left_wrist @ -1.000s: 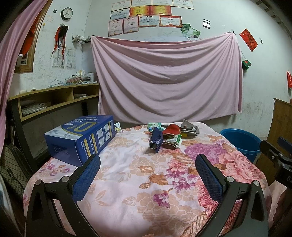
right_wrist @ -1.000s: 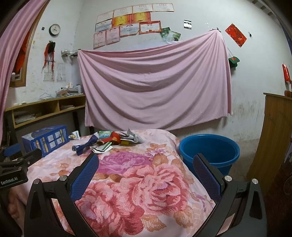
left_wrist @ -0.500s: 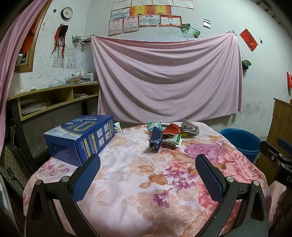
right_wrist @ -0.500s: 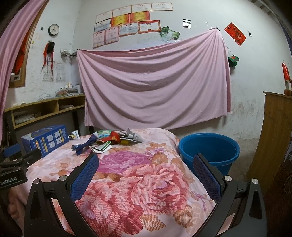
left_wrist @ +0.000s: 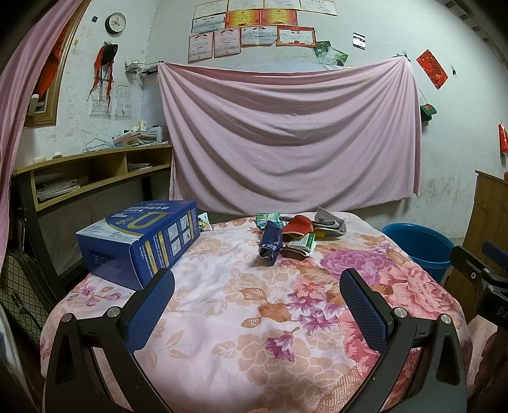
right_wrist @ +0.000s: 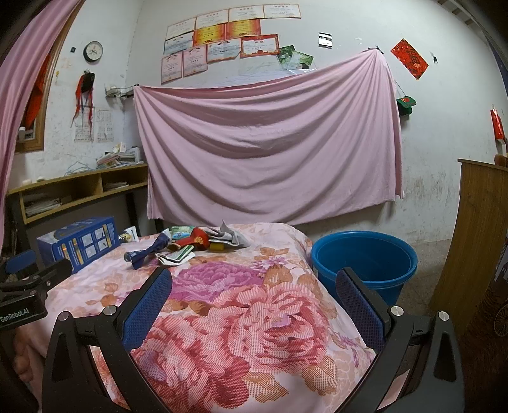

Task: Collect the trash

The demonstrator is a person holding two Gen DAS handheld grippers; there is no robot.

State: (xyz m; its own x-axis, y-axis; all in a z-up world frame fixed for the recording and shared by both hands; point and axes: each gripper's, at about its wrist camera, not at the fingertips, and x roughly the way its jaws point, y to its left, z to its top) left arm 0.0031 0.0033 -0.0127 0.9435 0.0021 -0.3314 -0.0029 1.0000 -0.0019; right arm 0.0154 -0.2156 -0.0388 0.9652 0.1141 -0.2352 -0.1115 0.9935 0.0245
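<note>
Hovering wide open and empty, each hand-held gripper (left_wrist: 257, 305) (right_wrist: 254, 301) faces the wrappers (left_wrist: 285, 235). Light wrappers may slip off before reaching the bucket (right_wrist: 365, 257).

A whitewashed, scuffed wall (left_wrist: 451, 159) carries a draped pink sheet (left_wrist: 285, 139), a cluster of framed certificates (left_wrist: 254, 28) above it, and a round clock (left_wrist: 115, 23) to the left. Below the clock stands a wooden shelf unit (left_wrist: 95, 171) — stacked with what may be papers. A wooden cabinet (right_wrist: 476, 241) stands at right, on a bare floor (right_wrist: 428, 254).
</note>
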